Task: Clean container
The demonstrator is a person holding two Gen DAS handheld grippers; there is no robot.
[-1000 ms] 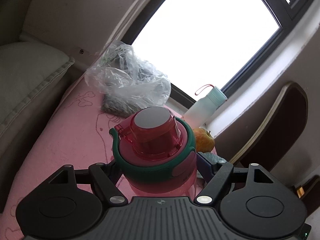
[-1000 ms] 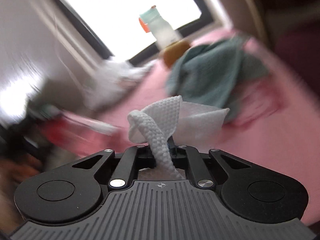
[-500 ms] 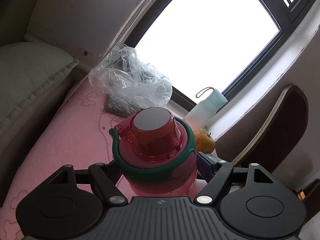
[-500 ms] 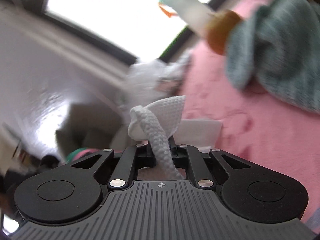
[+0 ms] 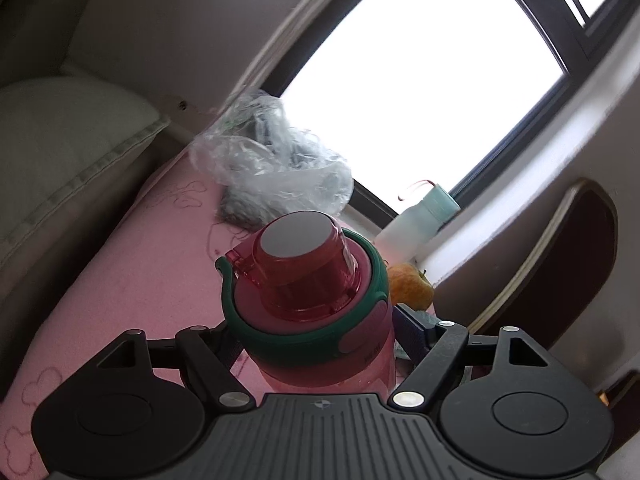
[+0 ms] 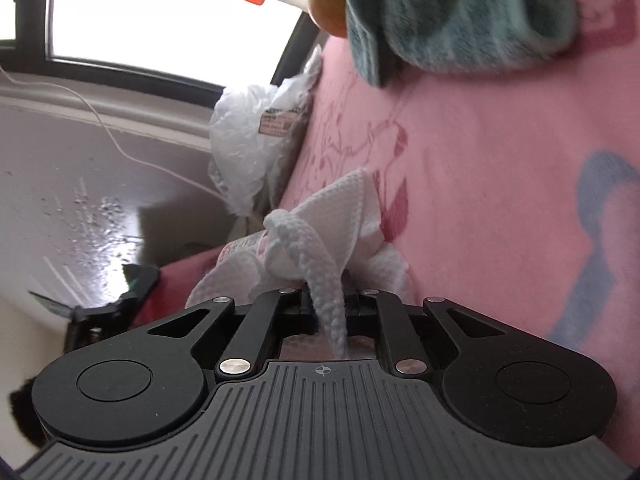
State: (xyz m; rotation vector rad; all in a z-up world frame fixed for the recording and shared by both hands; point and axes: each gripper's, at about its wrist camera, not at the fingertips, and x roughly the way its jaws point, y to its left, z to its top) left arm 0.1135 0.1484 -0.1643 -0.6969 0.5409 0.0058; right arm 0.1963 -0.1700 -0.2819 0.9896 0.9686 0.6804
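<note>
A pink bottle (image 5: pixel 324 344) with a red lid (image 5: pixel 300 260) and a green collar stands upright between the fingers of my left gripper (image 5: pixel 316 332), which is shut on its body. In the right wrist view my right gripper (image 6: pixel 326 296) is shut on a white woven cloth (image 6: pixel 336 220), which bunches out in front of the fingers. That view is rolled sideways over the pink table cover (image 6: pixel 480 152). At its left edge a dark gripper part with a strip of green and red (image 6: pixel 140 284) shows, partly hidden.
A crumpled plastic bag (image 5: pixel 276 172) lies by the window, with a white bottle with a teal cap (image 5: pixel 416 220) and an apple (image 5: pixel 410 286) near the sill. A teal towel (image 6: pixel 452 12) lies on the cover. A cushion (image 5: pixel 60 152) is left, a dark chair (image 5: pixel 572 264) right.
My right gripper has rolled and swung left with the cloth, from facing the towel to facing the wall and the bag. The left gripper has tilted up slightly, still holding the bottle.
</note>
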